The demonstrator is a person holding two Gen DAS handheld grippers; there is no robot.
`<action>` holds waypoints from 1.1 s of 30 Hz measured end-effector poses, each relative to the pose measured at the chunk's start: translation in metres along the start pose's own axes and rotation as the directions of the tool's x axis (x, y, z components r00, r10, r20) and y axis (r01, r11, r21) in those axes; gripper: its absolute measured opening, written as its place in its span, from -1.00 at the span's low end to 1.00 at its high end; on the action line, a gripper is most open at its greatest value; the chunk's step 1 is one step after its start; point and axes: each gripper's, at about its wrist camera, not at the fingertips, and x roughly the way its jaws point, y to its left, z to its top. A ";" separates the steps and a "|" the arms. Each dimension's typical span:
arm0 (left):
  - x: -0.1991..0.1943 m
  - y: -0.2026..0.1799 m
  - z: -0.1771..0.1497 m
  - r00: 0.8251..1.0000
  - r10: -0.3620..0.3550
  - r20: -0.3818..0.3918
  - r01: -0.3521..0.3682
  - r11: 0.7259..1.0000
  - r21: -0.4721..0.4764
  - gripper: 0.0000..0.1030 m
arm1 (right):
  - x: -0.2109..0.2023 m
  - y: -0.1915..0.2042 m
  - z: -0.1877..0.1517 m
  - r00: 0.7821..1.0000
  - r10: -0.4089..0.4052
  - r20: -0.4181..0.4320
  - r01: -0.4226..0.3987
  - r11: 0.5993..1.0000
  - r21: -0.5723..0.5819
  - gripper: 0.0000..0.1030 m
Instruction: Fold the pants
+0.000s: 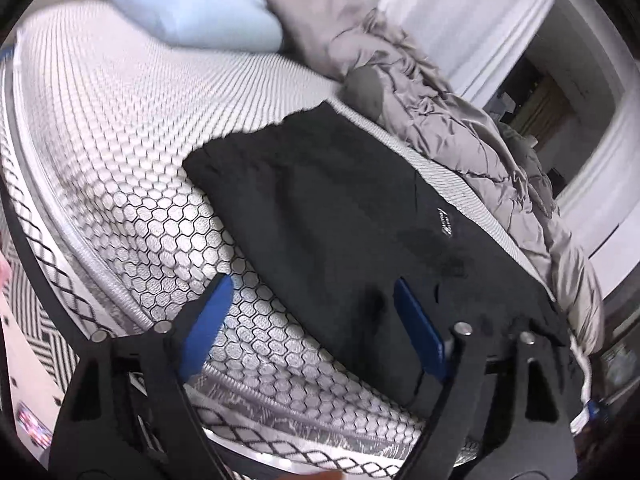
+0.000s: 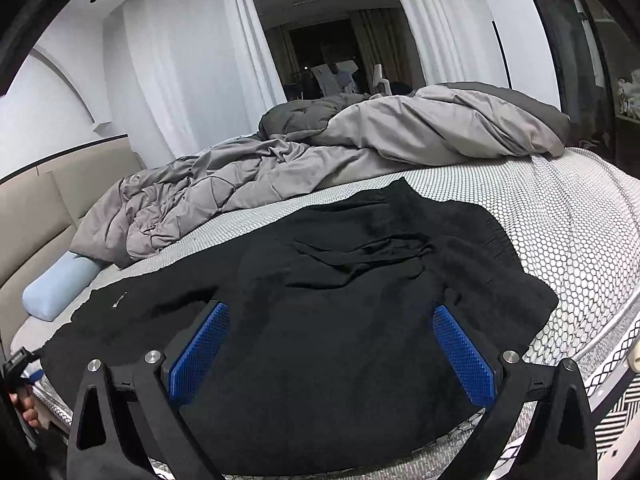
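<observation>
The black pants [image 1: 320, 200] lie spread on the mattress, one leg end toward the pillow; a small white logo [image 1: 444, 222] shows on them. In the right wrist view the pants [image 2: 340, 300] fill the middle, wrinkled, with a drawstring near the waist [image 2: 360, 252]. My left gripper [image 1: 312, 308] is open and empty, just above the near edge of the pants, its right pad over the cloth. My right gripper [image 2: 330, 336] is open and empty, hovering over the pants near the bed's edge.
A honeycomb-patterned mattress [image 1: 120, 152] carries everything. A light blue pillow [image 1: 192, 12] lies at the head. A crumpled grey duvet [image 2: 320, 152] covers the far side. A striped rug [image 2: 616, 412] lies beside the bed. White curtains [image 2: 192, 60] hang behind.
</observation>
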 end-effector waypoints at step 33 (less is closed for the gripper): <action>0.018 -0.018 0.023 0.975 0.159 0.155 -0.159 0.987 -0.011 -0.97 | 0.047 -0.127 -0.016 0.970 0.004 -0.242 0.088 0.925 0.370 -0.32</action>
